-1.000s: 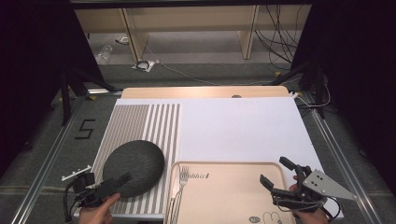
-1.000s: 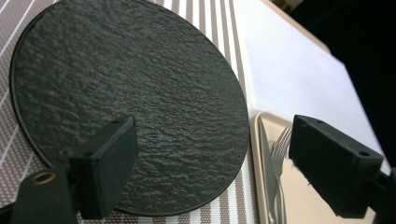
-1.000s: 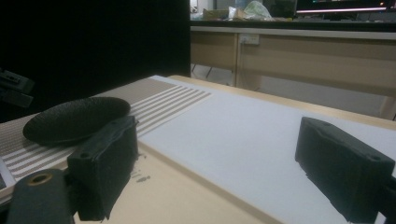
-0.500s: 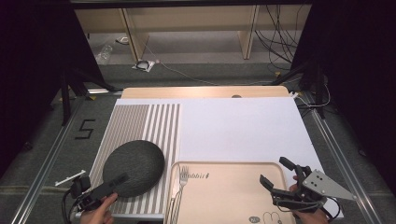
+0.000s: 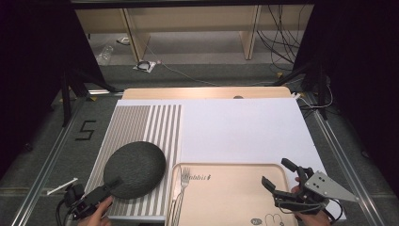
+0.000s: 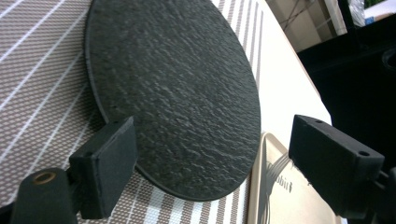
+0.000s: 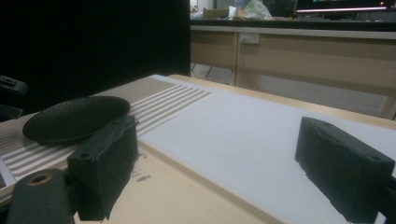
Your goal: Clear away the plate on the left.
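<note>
Left gripper (image 5: 106,192) low at the near left corner, jaws apart, tips at the near rim of the black plate (image 5: 134,168), nothing clamped. Right gripper (image 5: 277,175) over the near right end of the beige tray (image 5: 226,197), jaws apart and empty. Fork (image 5: 183,181) lies at the tray's left edge. Plate sits flat on the striped mat (image 5: 146,123), just left of the tray. White sheet (image 5: 240,129) beyond.

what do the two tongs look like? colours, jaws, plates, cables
Both tongs are black. The left tongs have two flat rectangular black jaw pads with small round holes, a brass-coloured ring at one jaw base, and a black cable trailing behind. The right tongs have the same blocky pads, plus a grey three-cornered plate with small holes on top.
</note>
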Motion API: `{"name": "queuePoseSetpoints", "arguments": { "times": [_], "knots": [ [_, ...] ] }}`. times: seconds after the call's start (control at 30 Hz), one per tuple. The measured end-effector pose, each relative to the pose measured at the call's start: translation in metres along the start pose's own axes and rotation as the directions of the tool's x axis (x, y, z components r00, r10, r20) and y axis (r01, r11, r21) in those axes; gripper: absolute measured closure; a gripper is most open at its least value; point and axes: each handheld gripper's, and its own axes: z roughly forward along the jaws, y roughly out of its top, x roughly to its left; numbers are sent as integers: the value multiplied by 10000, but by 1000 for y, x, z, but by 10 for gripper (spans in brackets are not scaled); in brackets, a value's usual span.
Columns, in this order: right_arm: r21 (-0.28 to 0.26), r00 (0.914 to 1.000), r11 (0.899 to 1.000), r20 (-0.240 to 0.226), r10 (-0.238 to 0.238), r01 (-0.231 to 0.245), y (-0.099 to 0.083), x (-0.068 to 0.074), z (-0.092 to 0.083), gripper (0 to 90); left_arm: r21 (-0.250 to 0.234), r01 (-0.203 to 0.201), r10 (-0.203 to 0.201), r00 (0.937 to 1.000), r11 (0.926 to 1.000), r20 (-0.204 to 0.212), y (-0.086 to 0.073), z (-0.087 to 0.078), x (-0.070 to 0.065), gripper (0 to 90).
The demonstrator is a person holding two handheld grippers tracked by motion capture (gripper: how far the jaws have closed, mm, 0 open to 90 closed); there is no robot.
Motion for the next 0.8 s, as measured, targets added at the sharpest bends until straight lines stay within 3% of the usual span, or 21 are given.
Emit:
{"name": "queuePoseSetpoints", "arguments": {
  "times": [0.37, 0.67, 0.8],
  "knots": [
    [-8, 10000, 10000, -4, -17, 17, 0, 0, 0, 139, 400, 1123, -1119, 9936, 9929, -132, -1, 6, 15, 154],
    [-7, 10000, 10000, -12, 0, 0, -1, 0, 2, 140, 891, 2415, -2444, 9694, 9663, 226, -10, 19, 20, 159],
    [30, 10000, 10000, -10, 34, -34, -1, 0, 1, 139, 811, 2868, -2907, 9560, 9546, 409, -13, 21, 23, 169]
  ]
}}
